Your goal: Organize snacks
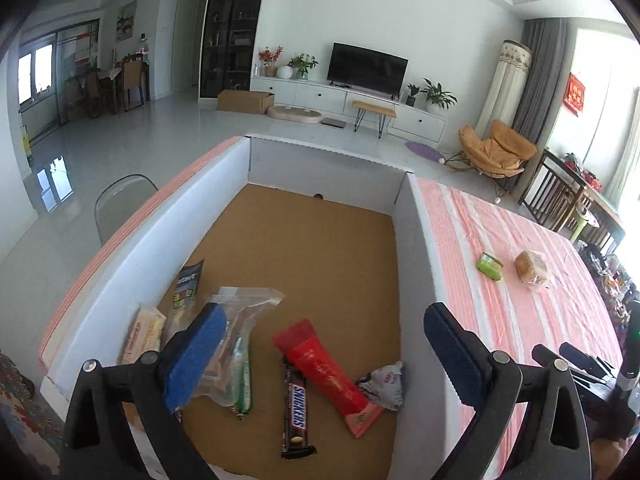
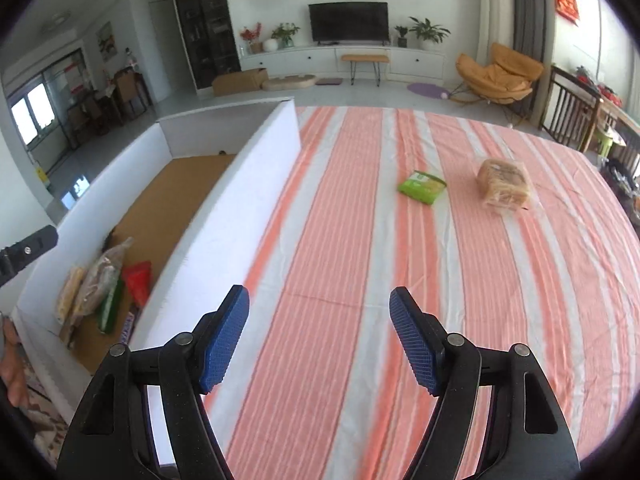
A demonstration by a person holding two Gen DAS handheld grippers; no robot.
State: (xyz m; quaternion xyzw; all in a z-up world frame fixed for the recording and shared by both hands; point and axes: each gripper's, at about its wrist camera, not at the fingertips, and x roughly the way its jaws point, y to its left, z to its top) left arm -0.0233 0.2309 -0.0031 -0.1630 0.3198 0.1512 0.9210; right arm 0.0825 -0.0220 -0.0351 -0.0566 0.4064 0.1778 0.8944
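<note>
Inside the white box, at its near end, several snacks are already gathered — a Snickers bar, a red packet and a clear bag among them — evidently sorted there. The left gripper is held over them, fingers spread wide, nothing gripped. Just beside the box's right wall, the right gripper hovers over the striped table, likewise wide apart and empty. Farther from the box, a green packet and a wrapped bread loaf are left unsorted.
</note>
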